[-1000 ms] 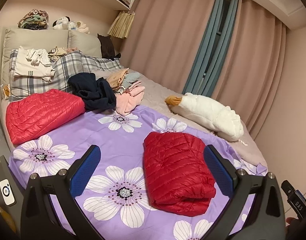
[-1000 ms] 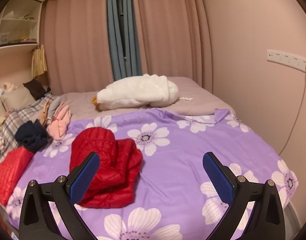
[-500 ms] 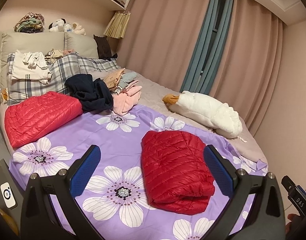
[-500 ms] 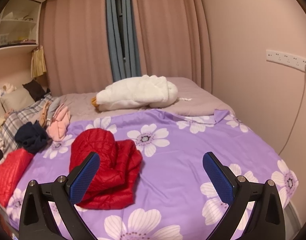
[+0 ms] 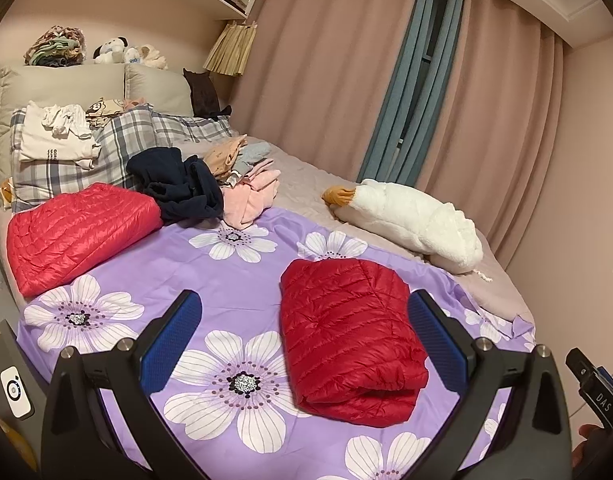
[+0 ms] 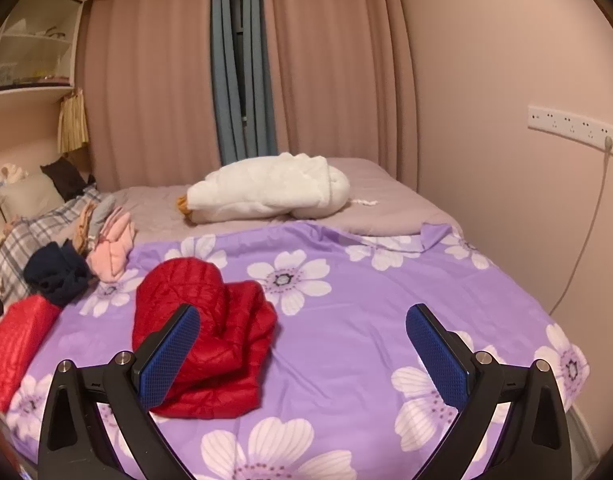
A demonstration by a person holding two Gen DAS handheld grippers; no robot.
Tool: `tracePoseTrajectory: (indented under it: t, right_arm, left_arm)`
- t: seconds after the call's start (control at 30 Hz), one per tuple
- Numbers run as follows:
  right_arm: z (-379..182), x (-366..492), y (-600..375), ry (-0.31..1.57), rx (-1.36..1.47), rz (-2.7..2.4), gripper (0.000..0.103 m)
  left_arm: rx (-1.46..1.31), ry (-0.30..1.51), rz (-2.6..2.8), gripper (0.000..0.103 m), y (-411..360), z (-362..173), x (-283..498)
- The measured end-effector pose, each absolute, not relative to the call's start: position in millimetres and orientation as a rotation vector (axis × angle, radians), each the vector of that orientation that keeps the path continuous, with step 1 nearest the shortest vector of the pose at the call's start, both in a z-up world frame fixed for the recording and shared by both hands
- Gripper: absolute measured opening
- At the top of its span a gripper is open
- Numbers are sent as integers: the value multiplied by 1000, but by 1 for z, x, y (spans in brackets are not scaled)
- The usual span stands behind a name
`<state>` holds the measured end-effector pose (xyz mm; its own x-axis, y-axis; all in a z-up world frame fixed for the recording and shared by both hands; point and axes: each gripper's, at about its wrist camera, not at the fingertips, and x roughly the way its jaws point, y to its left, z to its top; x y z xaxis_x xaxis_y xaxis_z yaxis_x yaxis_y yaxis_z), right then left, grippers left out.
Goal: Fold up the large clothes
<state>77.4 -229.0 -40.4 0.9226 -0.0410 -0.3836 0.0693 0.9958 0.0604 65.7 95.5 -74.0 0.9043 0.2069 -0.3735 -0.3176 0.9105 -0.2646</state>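
Note:
A dark red quilted down jacket (image 5: 346,340) lies folded into a thick bundle on the purple flowered sheet (image 5: 234,280); it also shows in the right wrist view (image 6: 210,344). A second, brighter red down jacket (image 5: 78,228) lies folded at the left, also seen in the right wrist view (image 6: 14,344). My left gripper (image 5: 304,340) is open and empty, held above the sheet in front of the dark red jacket. My right gripper (image 6: 302,354) is open and empty, to the right of that jacket.
A pile of navy (image 5: 178,184), pink and beige clothes (image 5: 250,196) lies beyond the sheet. A white plush goose (image 5: 410,224) lies across the far side. Plaid pillows (image 5: 118,148) with folded white clothes stand at the headboard. Curtains and a wall close the right side.
Both views have drifted slightly; the left camera has pulled back a little from the bed. Both grippers stay open and the jackets have not moved.

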Motion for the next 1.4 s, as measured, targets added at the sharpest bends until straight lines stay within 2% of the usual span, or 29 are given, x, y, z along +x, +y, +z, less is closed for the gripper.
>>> tracePoseTrajectory:
  t: [1.4]
  right_arm:
    - [-48,77,-229,438,54,-84,102]
  left_arm:
    - [-334,353,304,103,108,-79,60]
